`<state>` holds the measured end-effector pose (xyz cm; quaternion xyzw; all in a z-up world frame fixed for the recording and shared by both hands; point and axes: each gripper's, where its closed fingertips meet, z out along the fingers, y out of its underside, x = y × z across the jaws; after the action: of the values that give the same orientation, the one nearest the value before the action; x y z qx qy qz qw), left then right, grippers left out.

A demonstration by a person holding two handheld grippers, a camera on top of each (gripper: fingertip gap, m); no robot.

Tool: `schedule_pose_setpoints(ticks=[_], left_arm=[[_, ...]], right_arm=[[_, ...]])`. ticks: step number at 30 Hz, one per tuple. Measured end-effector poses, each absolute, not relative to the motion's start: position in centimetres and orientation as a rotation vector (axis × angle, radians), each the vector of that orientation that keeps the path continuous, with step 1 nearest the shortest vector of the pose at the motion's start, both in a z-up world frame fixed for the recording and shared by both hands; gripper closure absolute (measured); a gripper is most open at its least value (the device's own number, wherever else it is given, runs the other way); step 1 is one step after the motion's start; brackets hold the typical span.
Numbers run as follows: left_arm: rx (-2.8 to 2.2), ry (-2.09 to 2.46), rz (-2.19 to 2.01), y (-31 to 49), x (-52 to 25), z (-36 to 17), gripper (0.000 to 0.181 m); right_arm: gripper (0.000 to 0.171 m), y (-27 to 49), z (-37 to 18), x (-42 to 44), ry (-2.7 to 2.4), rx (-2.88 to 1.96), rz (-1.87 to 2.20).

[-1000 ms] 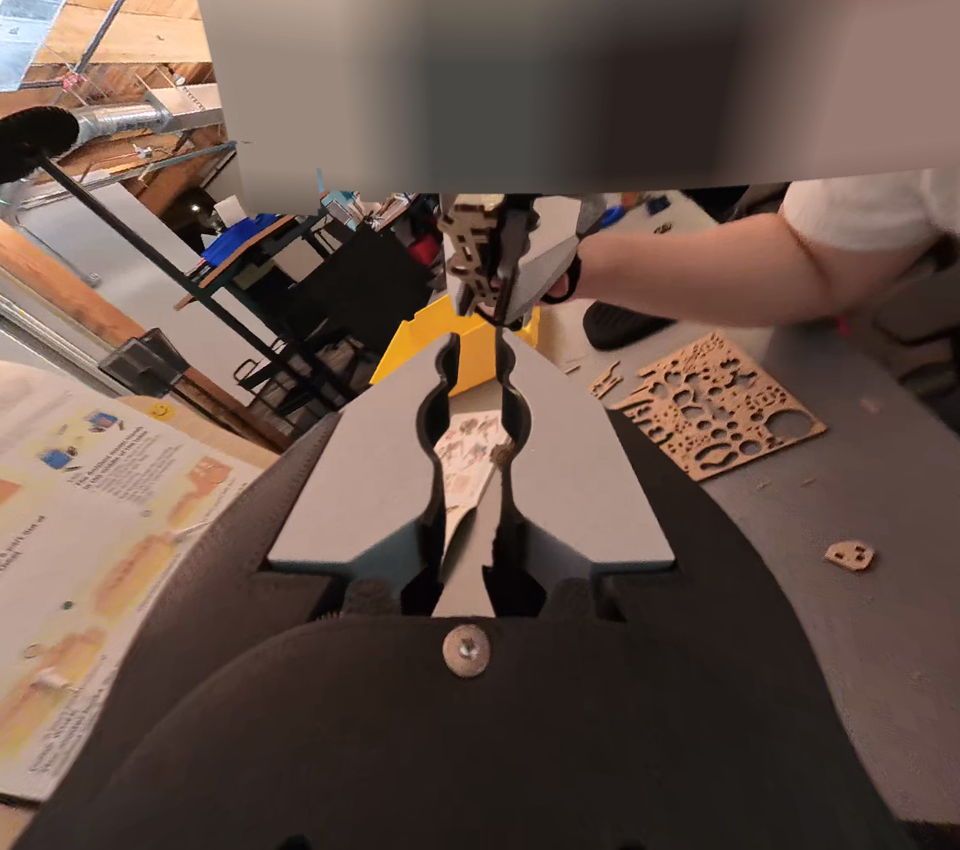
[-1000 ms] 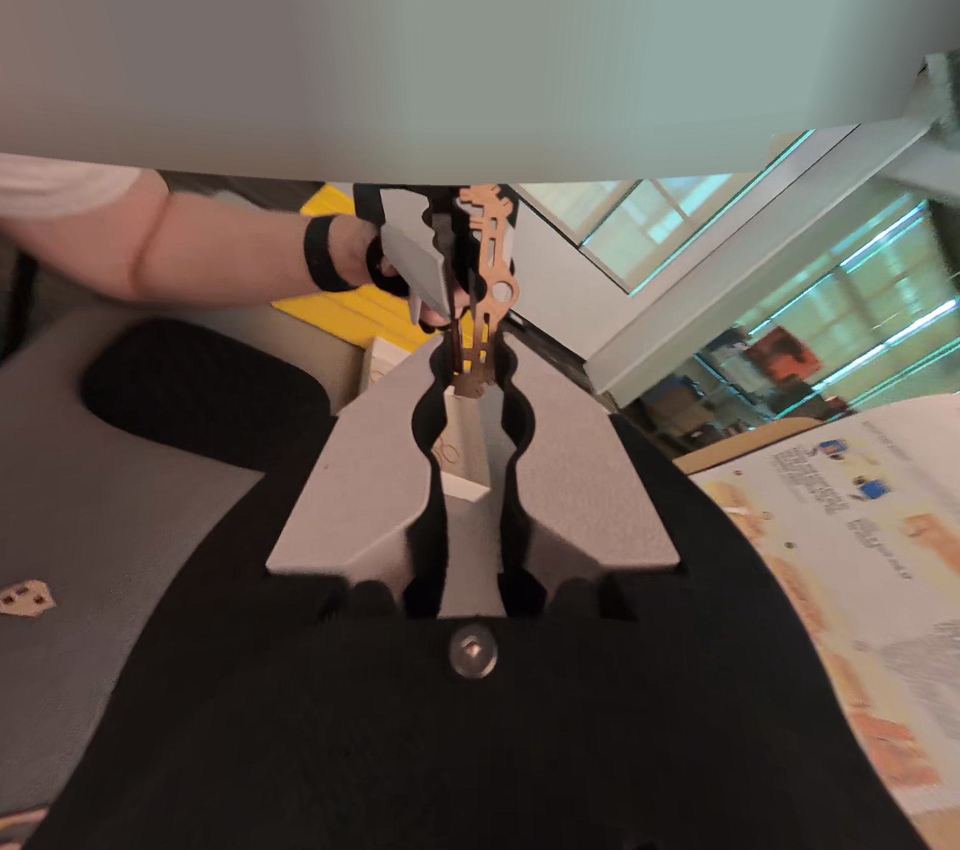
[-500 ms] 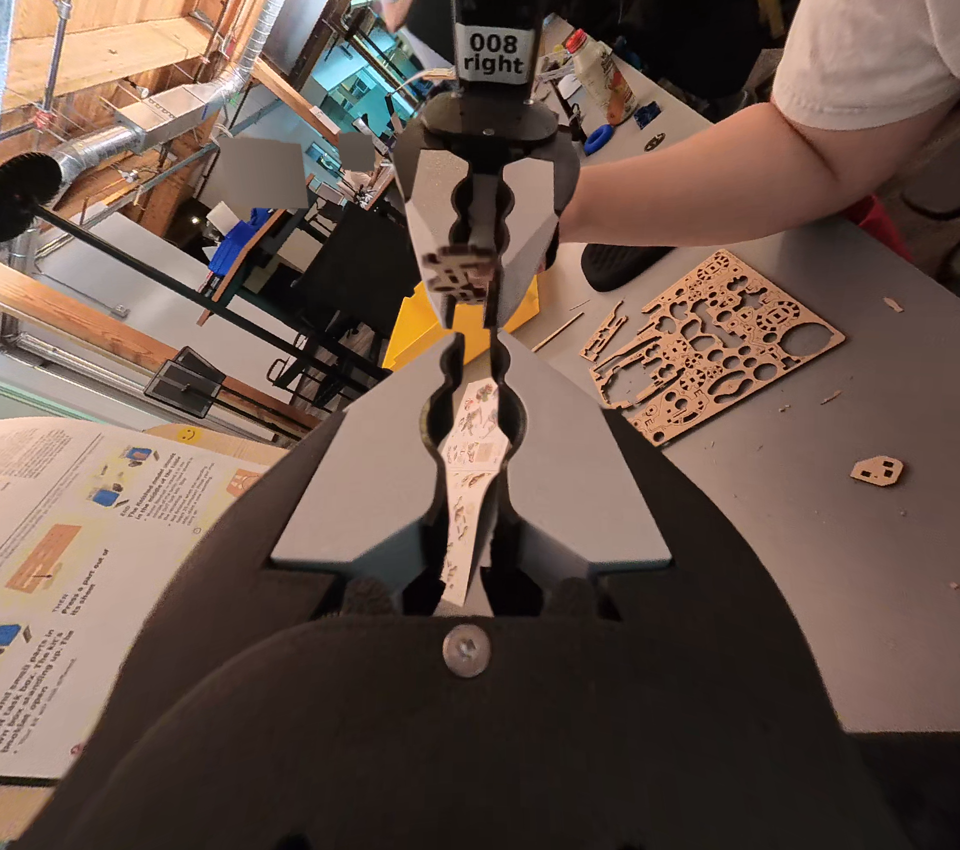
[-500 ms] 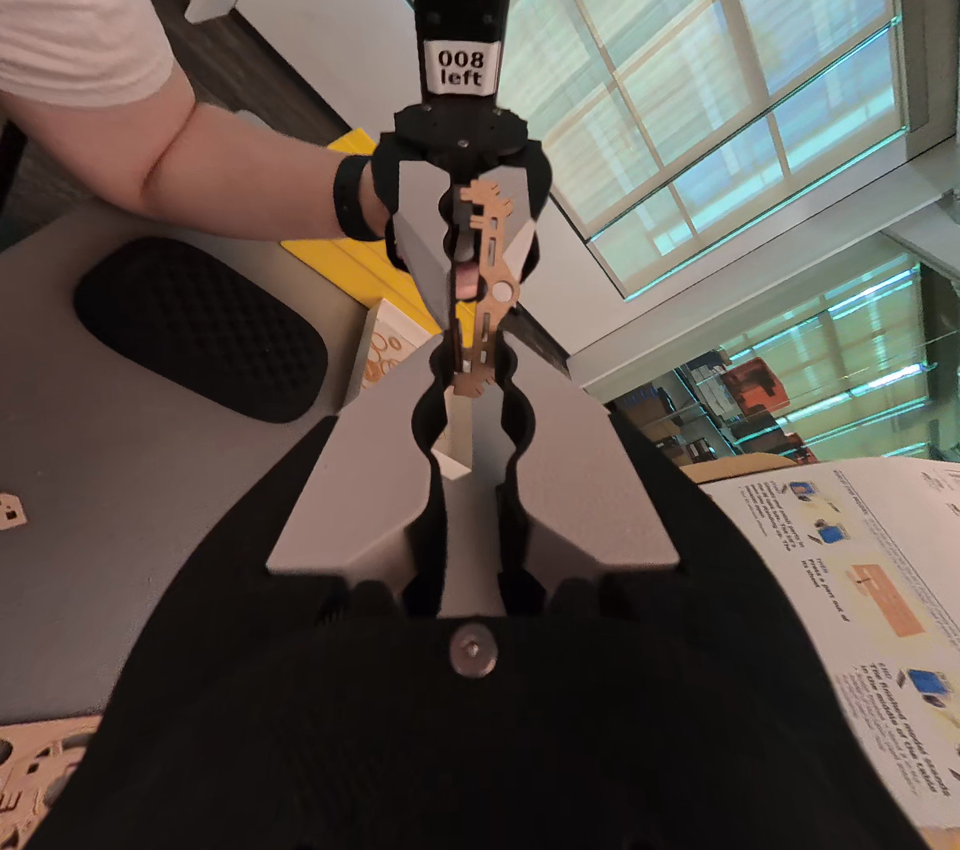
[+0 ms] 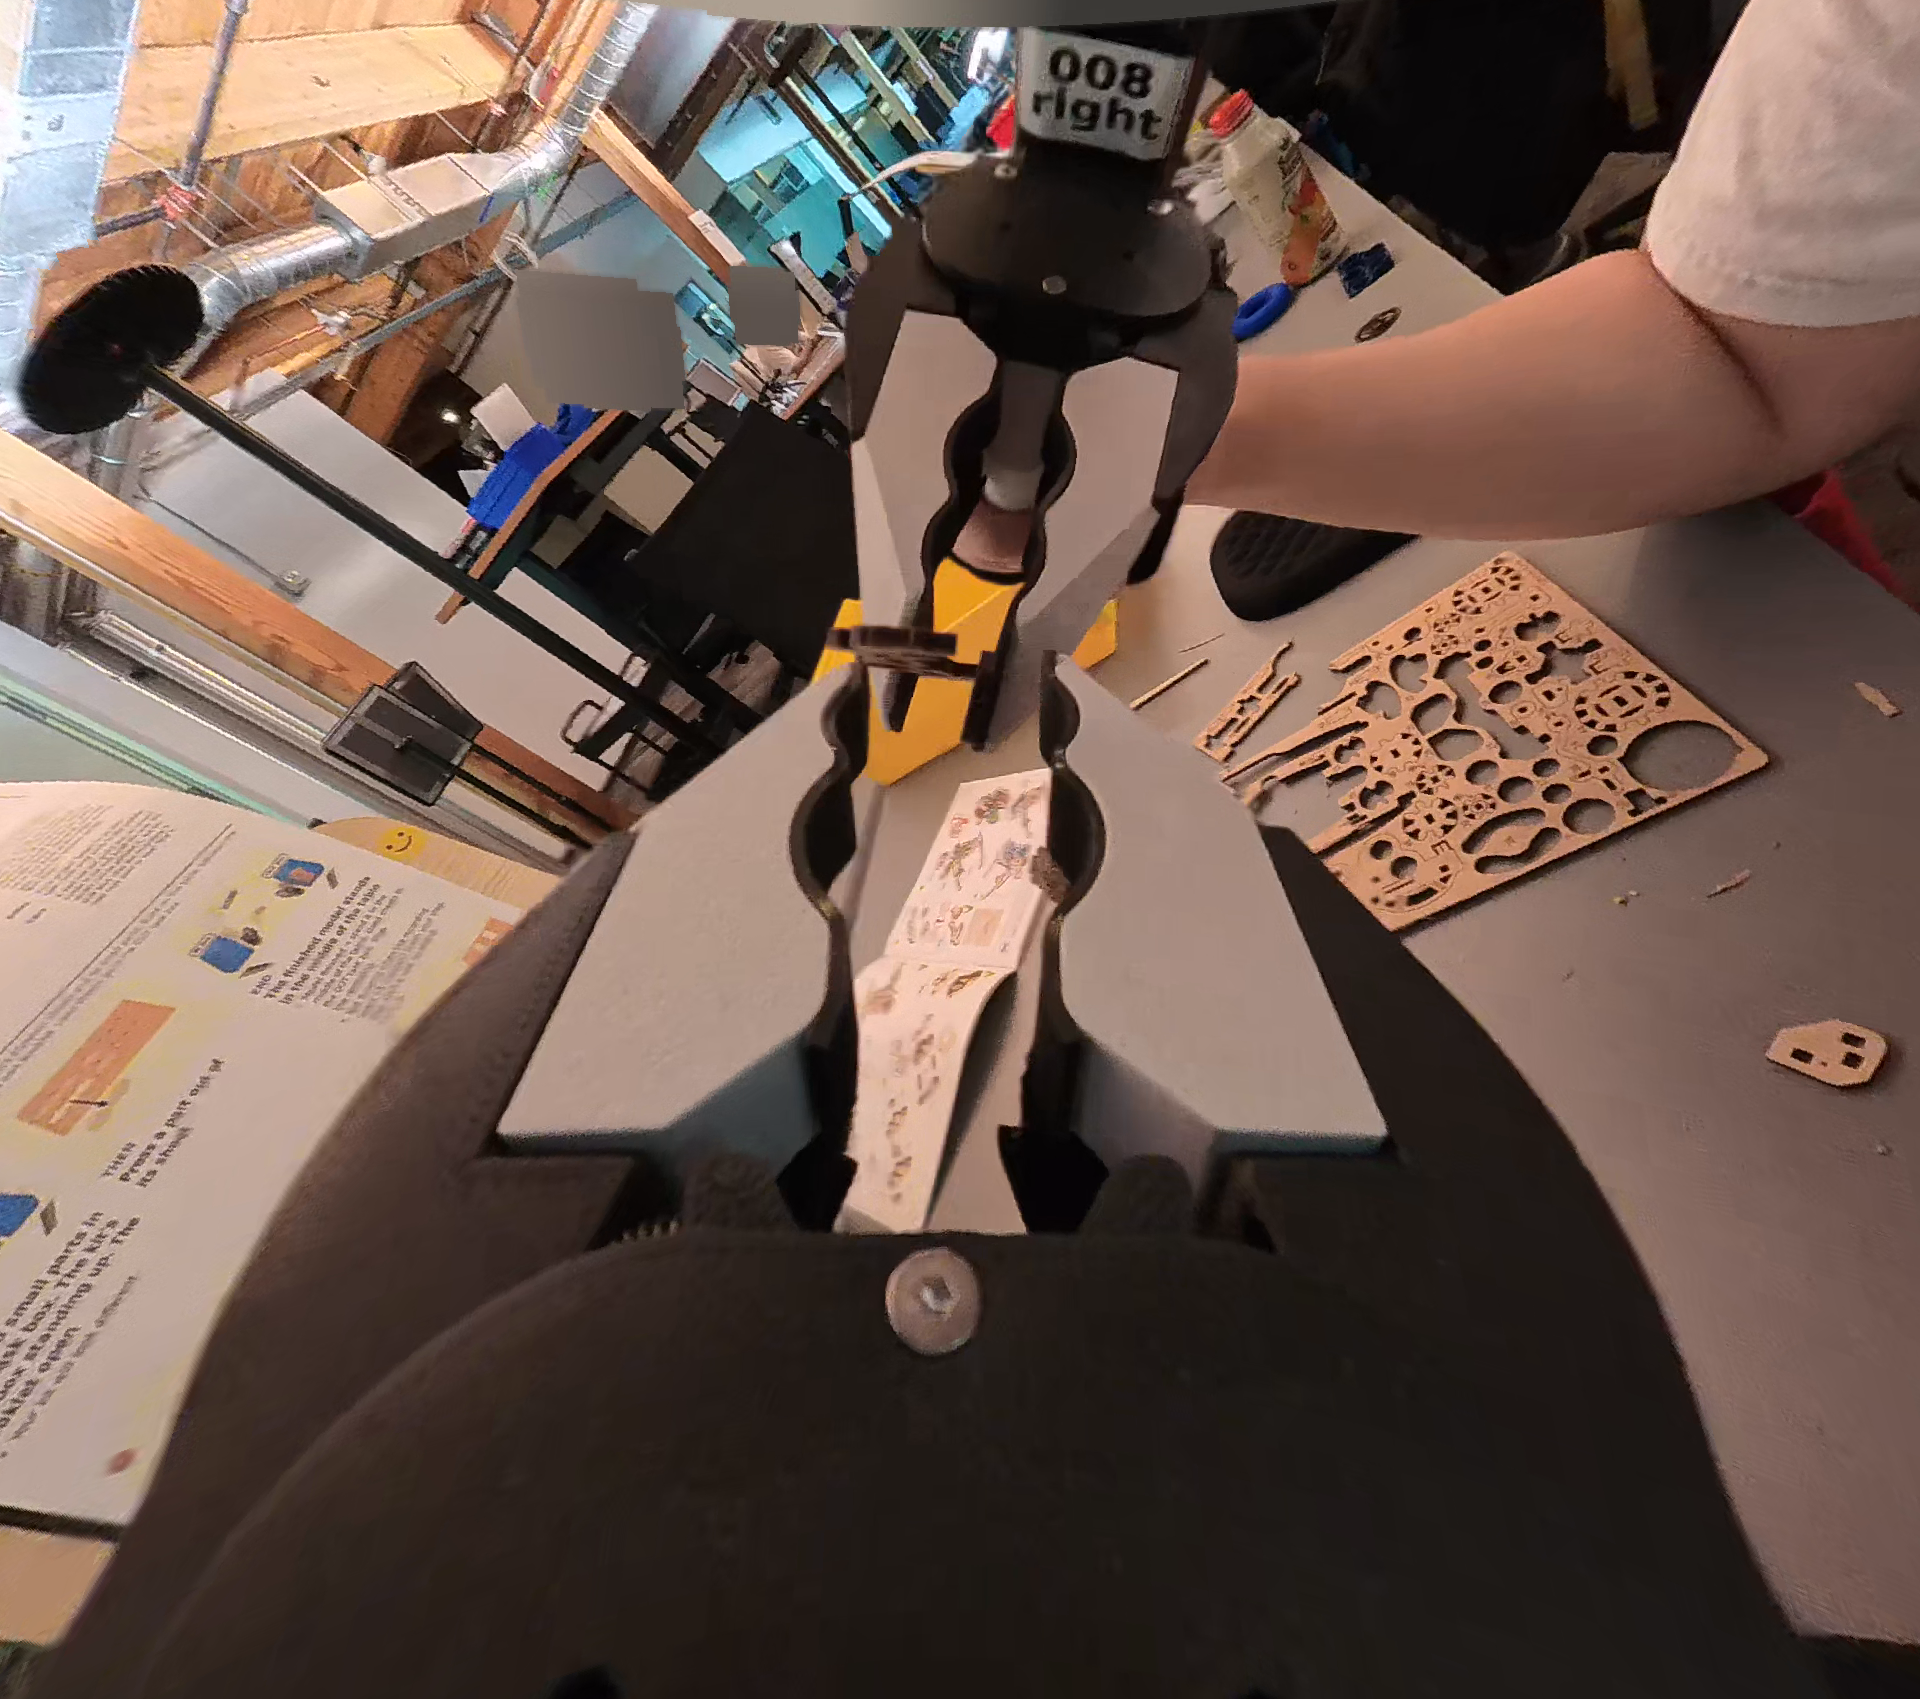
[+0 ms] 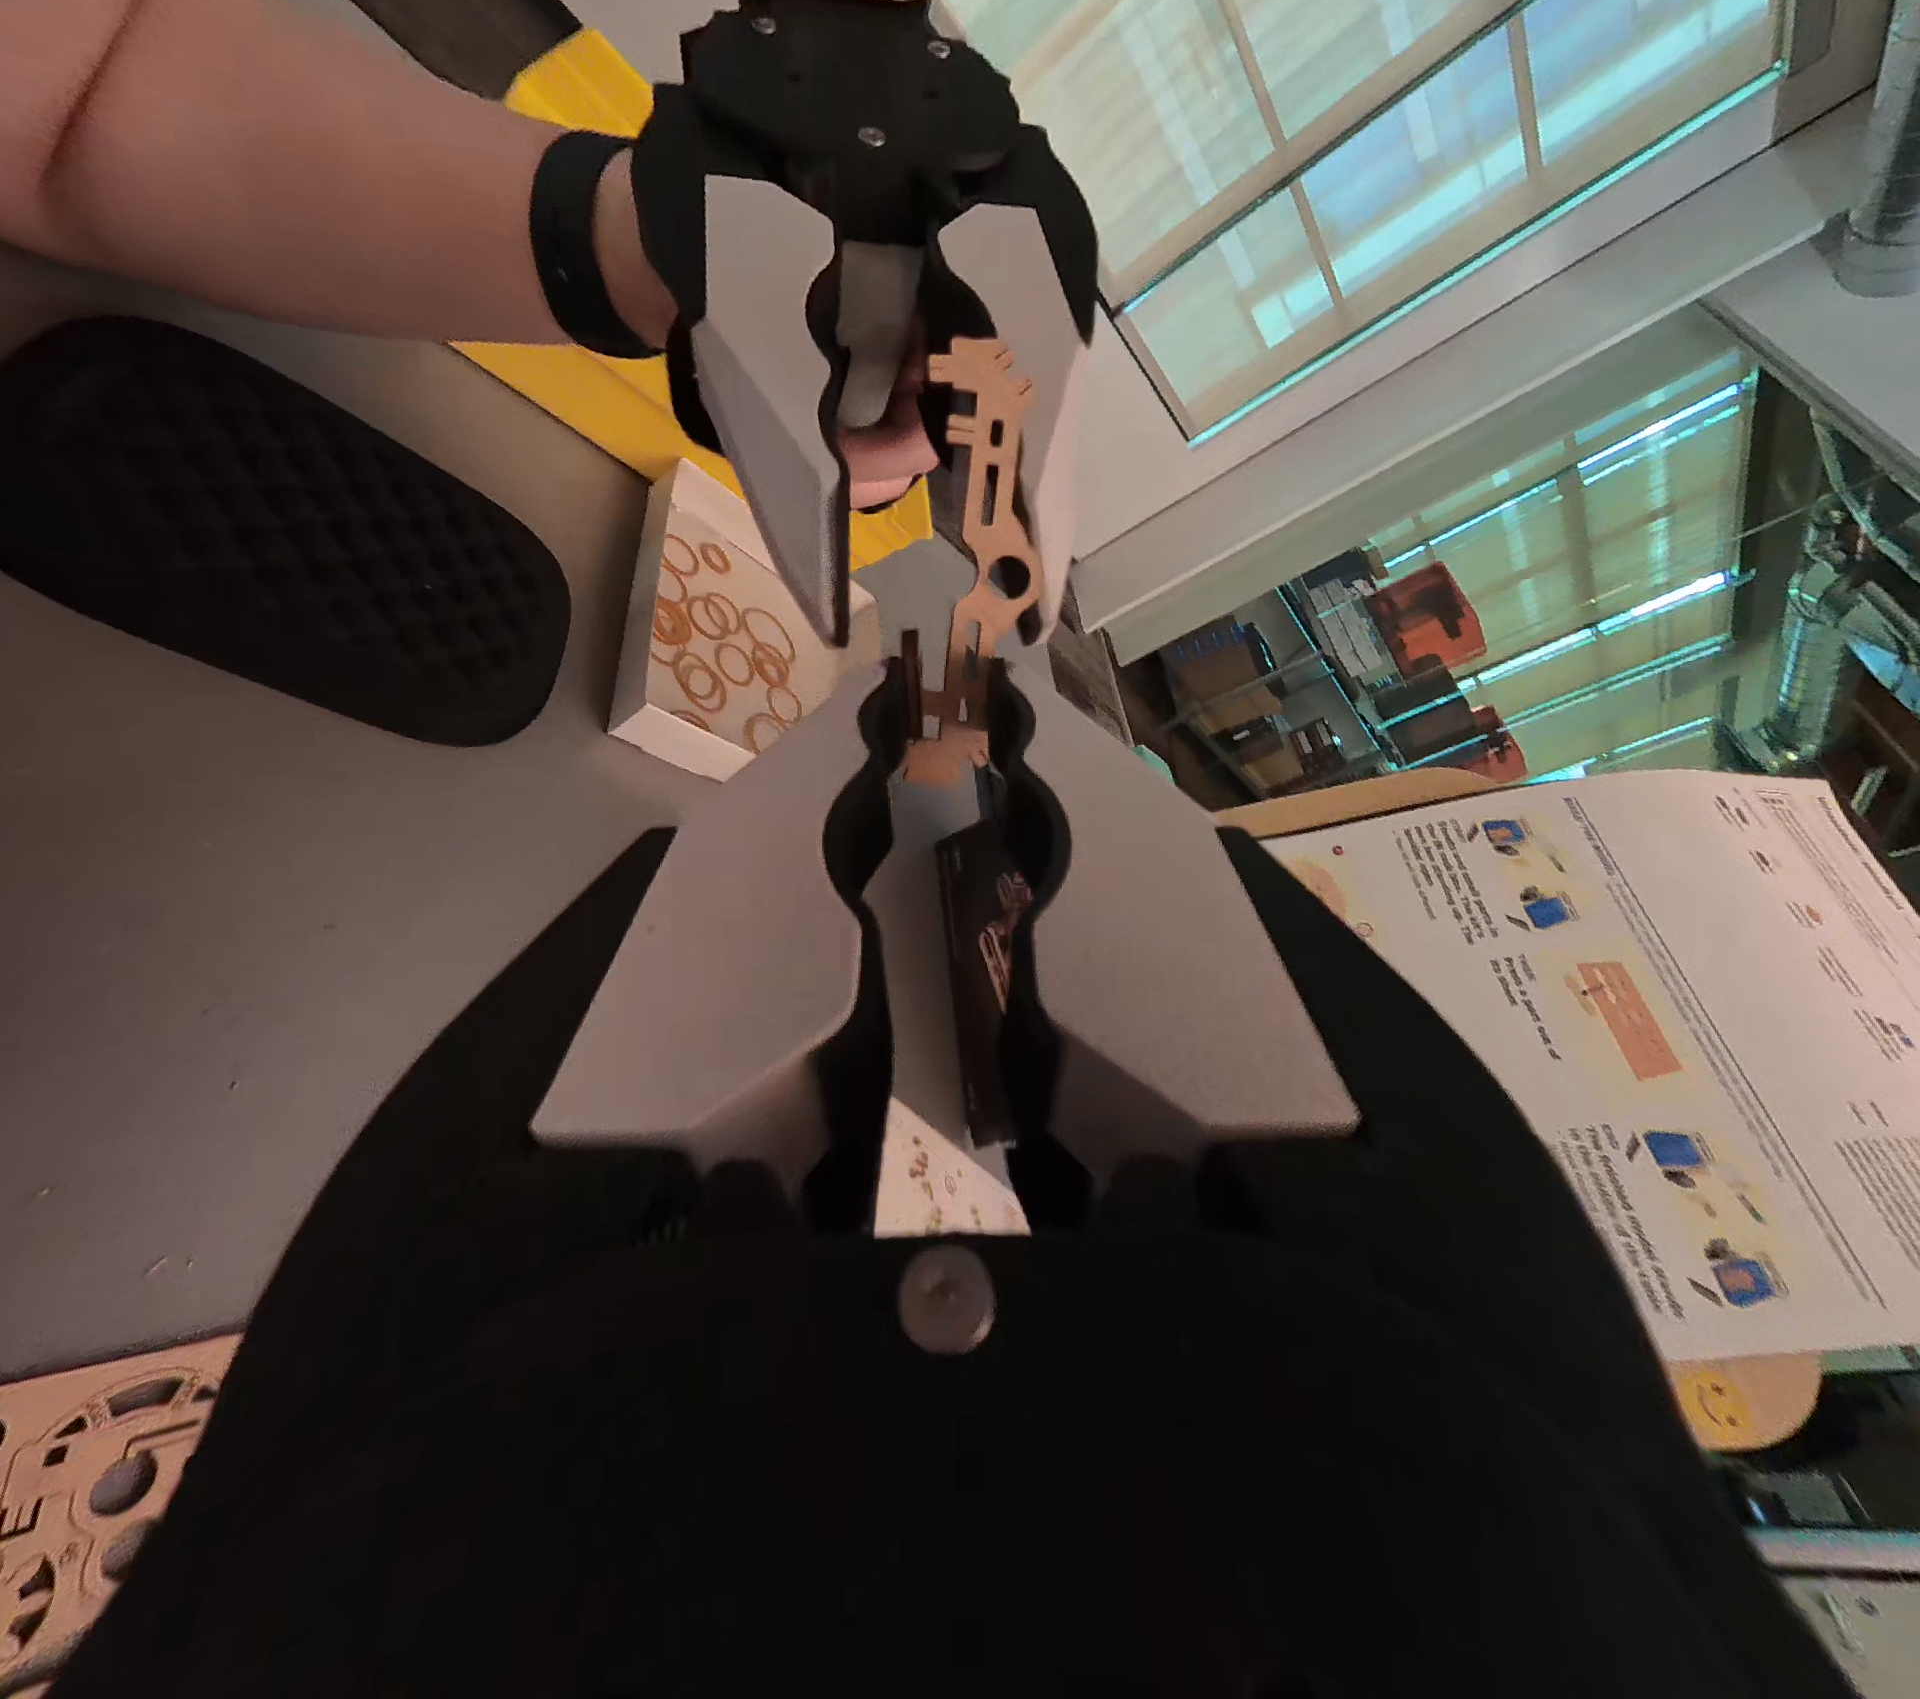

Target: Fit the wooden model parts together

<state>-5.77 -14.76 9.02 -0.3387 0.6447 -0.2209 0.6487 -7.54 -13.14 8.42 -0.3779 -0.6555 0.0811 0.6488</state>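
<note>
In the right wrist view my right gripper (image 6: 954,704) is shut on a small wooden assembly: a long tan slotted strip (image 6: 982,496) with a dark cross piece (image 6: 912,683) at its lower end. The strip reaches up between the spread fingers of my left gripper (image 6: 935,626), close to one finger. In the left wrist view my left gripper (image 5: 948,688) is open. The right gripper (image 5: 948,719) faces it tip to tip and holds the assembly (image 5: 899,652), seen edge-on. Both grippers are above the grey table (image 5: 1558,1234).
A punched-out wooden parts sheet (image 5: 1475,745) and a small loose wooden piece (image 5: 1825,1054) lie on the table. An open booklet (image 5: 977,870) and yellow bin (image 5: 935,724) sit below the grippers. A large instruction sheet (image 6: 1662,1026), a black pad (image 6: 260,527) and a white box (image 6: 717,641) are nearby. Both grippers' tips are close together, under 4 cm apart.
My left gripper's fingers have opened and let go of the strip, which stays in the right gripper. Both grippers have tilted so more of the table shows.
</note>
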Motion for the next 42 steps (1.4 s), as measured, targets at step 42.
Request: schedule_pose_setpoints(ticks=[42], left_arm=[[-0.593,1.509,-0.116,-14.7,-5.4,8.2,0.181]], right_arm=[[0.158,-13.2,7.9,-7.5,-1.501,-1.035,0.31]])
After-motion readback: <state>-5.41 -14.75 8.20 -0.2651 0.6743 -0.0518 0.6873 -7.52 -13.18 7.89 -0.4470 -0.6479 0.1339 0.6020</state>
